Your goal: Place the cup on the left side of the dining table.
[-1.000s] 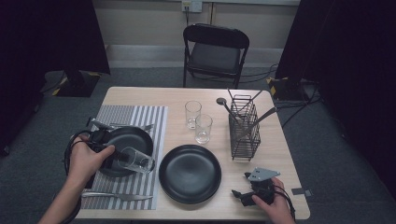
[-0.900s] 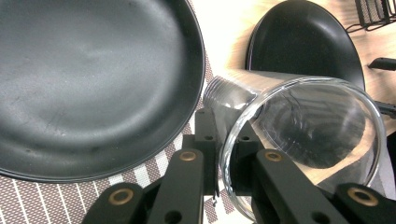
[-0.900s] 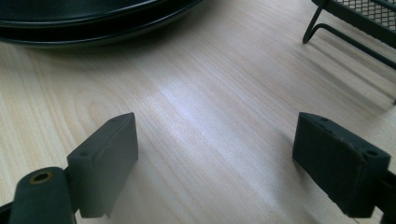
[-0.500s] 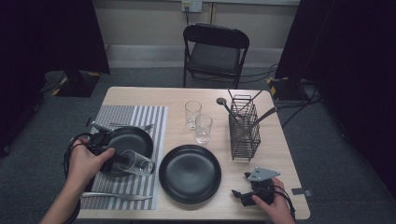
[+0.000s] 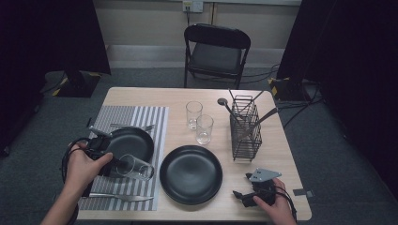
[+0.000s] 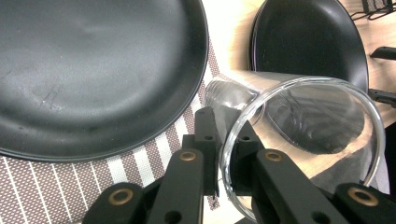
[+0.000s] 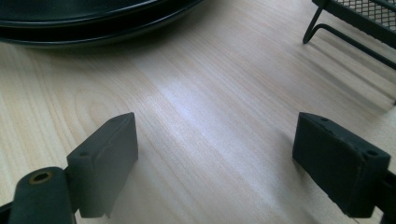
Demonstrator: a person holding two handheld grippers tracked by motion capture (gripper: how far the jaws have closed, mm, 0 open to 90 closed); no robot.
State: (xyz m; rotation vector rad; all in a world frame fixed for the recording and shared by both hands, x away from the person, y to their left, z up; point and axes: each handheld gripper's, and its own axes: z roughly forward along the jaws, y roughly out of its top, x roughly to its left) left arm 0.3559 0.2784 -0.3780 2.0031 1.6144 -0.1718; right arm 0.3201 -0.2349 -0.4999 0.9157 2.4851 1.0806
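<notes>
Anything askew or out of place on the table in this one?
One glass lies tipped on its side over the striped placemat, its rim pinched by the left gripper; the two other glasses stand upright. No spill or damage is visible.

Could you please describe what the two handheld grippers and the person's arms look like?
Both grippers are black with two blocky jaws. The left gripper has brass-coloured rivets along its jaw arms and a black cable looping by the hand. The right gripper carries a grey three-cornered plate on top. The forearms are bare, with no sleeves showing.
</notes>
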